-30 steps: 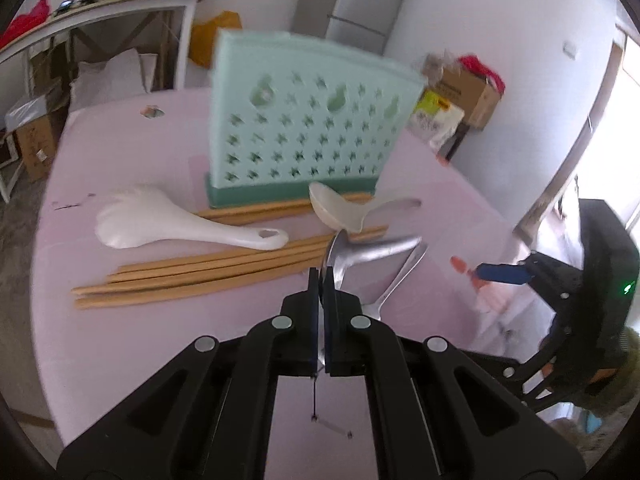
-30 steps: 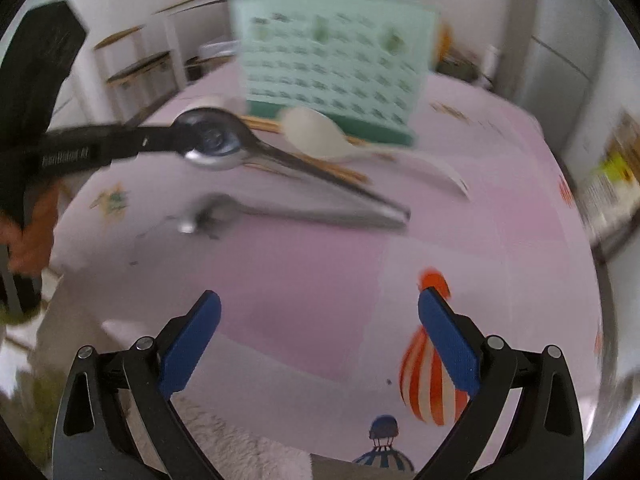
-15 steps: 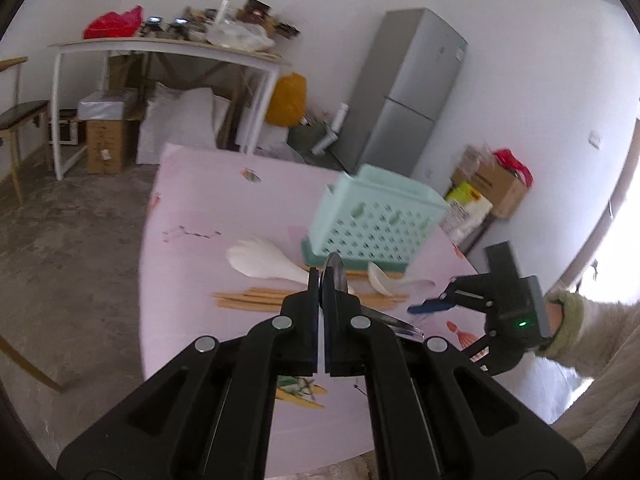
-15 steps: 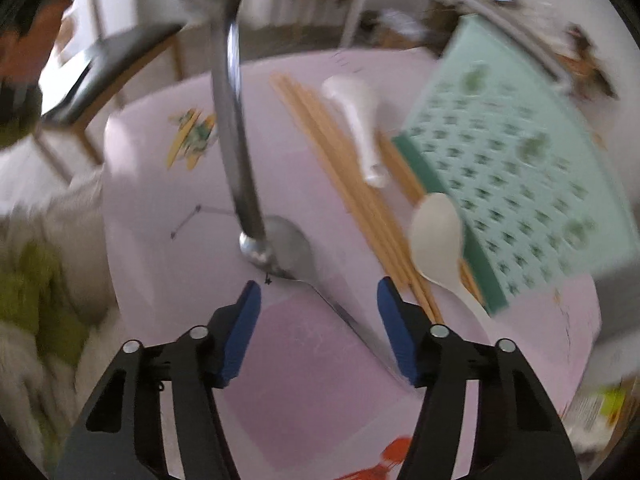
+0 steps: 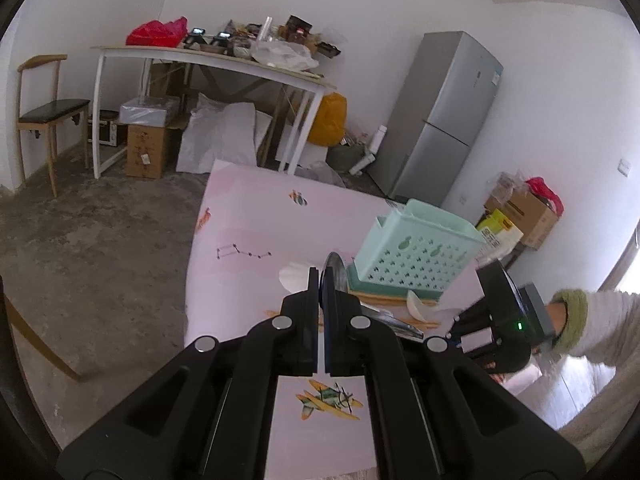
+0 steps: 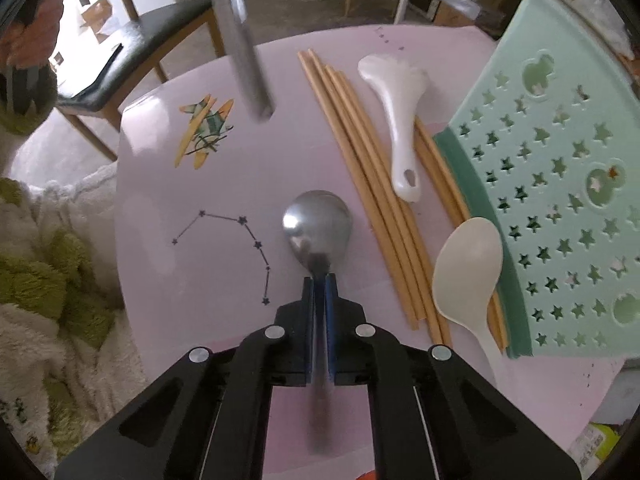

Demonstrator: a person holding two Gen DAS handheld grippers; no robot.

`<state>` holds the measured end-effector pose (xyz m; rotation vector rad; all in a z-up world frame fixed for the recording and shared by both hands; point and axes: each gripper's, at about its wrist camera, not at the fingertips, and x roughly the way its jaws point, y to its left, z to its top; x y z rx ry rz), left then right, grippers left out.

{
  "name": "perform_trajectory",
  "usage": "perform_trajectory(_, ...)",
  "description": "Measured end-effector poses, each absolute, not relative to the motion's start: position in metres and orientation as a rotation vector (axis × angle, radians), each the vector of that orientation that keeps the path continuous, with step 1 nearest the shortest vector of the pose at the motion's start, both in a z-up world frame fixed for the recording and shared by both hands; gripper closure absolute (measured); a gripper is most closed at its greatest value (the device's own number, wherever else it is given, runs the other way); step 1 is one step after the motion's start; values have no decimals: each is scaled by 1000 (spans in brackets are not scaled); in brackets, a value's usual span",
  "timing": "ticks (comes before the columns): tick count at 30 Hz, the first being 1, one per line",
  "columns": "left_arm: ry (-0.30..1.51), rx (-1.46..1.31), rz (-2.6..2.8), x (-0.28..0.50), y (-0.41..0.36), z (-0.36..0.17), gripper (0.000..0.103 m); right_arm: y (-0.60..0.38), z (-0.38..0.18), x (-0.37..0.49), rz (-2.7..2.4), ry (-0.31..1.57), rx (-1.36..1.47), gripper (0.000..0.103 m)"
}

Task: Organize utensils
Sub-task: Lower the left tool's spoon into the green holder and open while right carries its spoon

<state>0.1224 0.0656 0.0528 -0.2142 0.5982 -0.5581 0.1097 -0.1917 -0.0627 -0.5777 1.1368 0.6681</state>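
Note:
My left gripper (image 5: 321, 276) is shut on a metal spoon (image 5: 335, 270), whose bowl stands edge-on above the fingertips. That spoon's handle (image 6: 246, 56) hangs over the pink table in the right wrist view. My right gripper (image 6: 319, 284) points steeply down, its jaws closing on the neck of a second metal spoon (image 6: 318, 222), and the pads press on it. This spoon's bowl lies just ahead of the fingertips on the table. To the right lie several wooden chopsticks (image 6: 372, 184), a white rice paddle (image 6: 396, 120) and a cream spoon (image 6: 468, 268). The mint utensil basket (image 6: 560, 200) stands beyond them.
The pink table (image 6: 192, 280) has its edge close on the left, with a chair (image 6: 160, 28) and a fluffy rug beyond. In the left wrist view the basket (image 5: 416, 256) is at mid right, a person's sleeve (image 5: 600, 320) beside it, and a fridge (image 5: 444, 120) behind.
The right gripper has swung down over the second metal spoon and gone from wide open to shut on it. The left gripper has risen and drawn back with its spoon.

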Motion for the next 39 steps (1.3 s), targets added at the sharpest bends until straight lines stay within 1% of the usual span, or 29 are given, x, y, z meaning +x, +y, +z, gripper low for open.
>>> perform_trajectory(6, 545, -219, -554, 132, 65, 79, 103, -202, -48, 93, 590, 1032, -468, 98)
perform_trajectory(13, 448, -189, -565, 164, 37, 127, 103, -234, -12, 71, 477, 879, -237, 98)
perform_trajectory(15, 417, -142, -557, 173, 22, 140, 103, -249, 2, 63, 438, 825, -151, 98)
perform_trajectory(19, 367, 38, -515, 190, -23, 155, 103, -281, 30, 49, 378, 720, 3, 98)
perform_trajectory(25, 355, 320, -478, 206, -91, 145, 103, -319, 71, 33, 338, 537, 198, 98)
perform_trajectory(30, 387, 493, -462, 215, -133, 124, 103, -342, 100, 21, 339, 399, 262, 99)
perform_trajectory(31, 389, 516, -453, 218, -138, 120, 103, -343, 105, 20, 340, 380, 265, 101)
perform_trajectory(35, 452, 523, -479, 226, -154, 104, 102, -350, 124, 14, 342, 289, 269, 101)
perform_trajectory(39, 539, 461, -516, 237, -161, 86, 102, -353, 130, 21, 339, 258, 266, 101)
